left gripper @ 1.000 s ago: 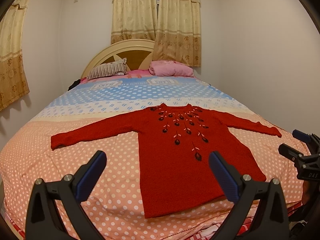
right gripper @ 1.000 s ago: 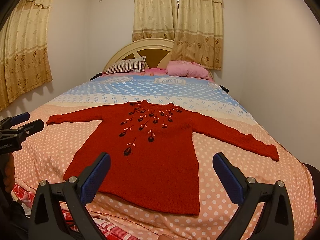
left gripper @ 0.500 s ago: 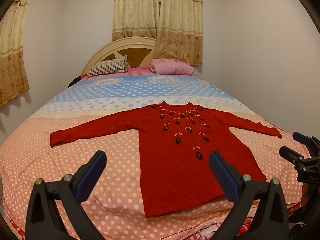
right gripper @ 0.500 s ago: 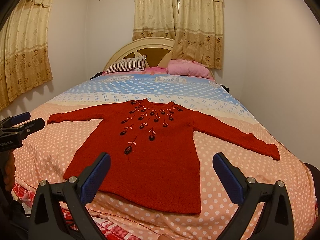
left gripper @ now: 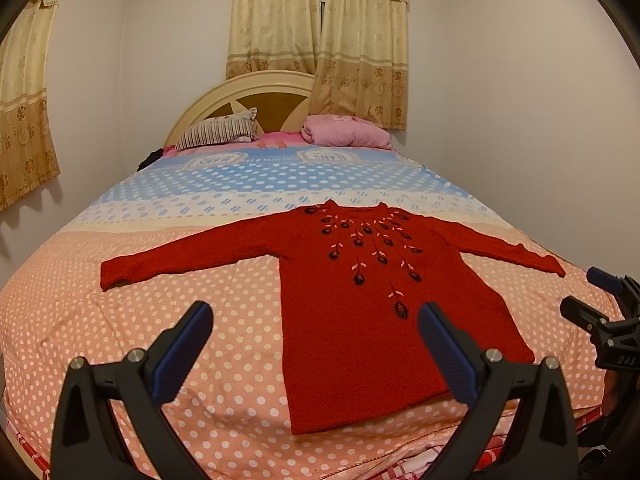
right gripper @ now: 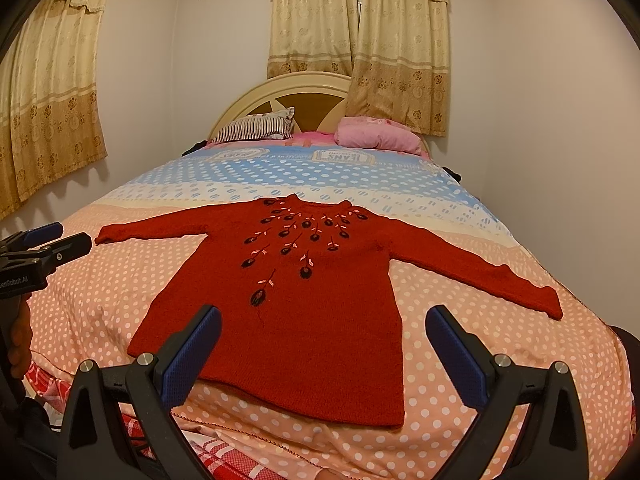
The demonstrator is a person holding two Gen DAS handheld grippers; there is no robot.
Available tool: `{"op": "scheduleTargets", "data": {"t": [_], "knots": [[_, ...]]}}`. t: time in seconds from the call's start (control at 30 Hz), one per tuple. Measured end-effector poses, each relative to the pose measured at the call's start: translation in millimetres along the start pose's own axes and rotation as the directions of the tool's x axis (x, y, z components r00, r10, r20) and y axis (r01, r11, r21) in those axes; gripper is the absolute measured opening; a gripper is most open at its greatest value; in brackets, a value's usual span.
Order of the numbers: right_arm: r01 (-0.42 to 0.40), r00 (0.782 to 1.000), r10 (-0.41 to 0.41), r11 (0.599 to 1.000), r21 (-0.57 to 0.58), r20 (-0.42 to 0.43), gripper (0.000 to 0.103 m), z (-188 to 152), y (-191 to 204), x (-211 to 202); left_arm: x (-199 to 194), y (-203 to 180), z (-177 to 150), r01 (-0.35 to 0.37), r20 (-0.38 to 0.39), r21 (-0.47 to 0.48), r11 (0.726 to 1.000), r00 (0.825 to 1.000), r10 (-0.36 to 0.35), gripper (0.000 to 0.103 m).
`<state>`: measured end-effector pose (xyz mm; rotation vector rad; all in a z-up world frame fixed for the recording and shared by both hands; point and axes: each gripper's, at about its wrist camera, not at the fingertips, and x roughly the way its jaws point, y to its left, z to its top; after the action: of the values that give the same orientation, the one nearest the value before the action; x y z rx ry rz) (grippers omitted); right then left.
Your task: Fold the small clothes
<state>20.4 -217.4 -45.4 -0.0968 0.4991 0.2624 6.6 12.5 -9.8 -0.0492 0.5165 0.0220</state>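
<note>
Both tools are spread wide with nothing between their blue pads: from where I sit, the left tool (left gripper: 312, 350) hangs over the foot of the bed, its fingers framing the sweater's lower left half, and the right tool (right gripper: 322, 354) hangs likewise over the hem on the other side. I can also see each tool from the other's camera, the right one at the far right edge of the left wrist view and the left one at the far left edge of the right wrist view, both clear of the cloth. The red sweater (left gripper: 360, 300) lies flat and face up on the bed (left gripper: 160, 320), neck toward the headboard (left gripper: 248, 92), hem near the foot edge, both sleeves stretched out straight to the sides. Dark flower embroidery (left gripper: 372, 248) with pink stems fans down from the collar. Neither tool touches the sweater. The bedspread is peach with white dots under the sweater and turns to blue and white bands further up. A striped pillow (left gripper: 218, 134) and a pink pillow (left gripper: 344, 130) rest against the headboard, apart from each other. Gold patterned curtains (left gripper: 320, 36) hang behind the headboard, and another curtain (right gripper: 48, 92) hangs on the left wall. At the very foot I see a red checked cloth (right gripper: 224, 460) under the bedspread's edge.
</note>
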Motion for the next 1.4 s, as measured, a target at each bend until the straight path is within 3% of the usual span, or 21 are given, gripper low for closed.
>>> {"op": "scheduleTargets", "data": {"t": [1.0, 1.23, 1.4], "knots": [[0.015, 0.999, -0.015, 1.0, 0.002, -0.028, 0.102, -3, -12, 14, 18, 7, -2, -0.021, -0.03, 0.002, 1.0, 0.999, 0.021, 0.103], [0.049, 0.996, -0.047, 0.998, 0.03, -0.071, 0.102, -8, -37, 38, 49, 15, -4, -0.055, -0.081, 0.008, 0.998, 0.995, 0.055, 0.103], [0.085, 0.99, -0.075, 0.993, 0.084, -0.123, 0.102, -14, -69, 64, 80, 17, -7, 0.002, -0.16, -0.013, 1.0, 0.987, -0.004, 0.103]]}}
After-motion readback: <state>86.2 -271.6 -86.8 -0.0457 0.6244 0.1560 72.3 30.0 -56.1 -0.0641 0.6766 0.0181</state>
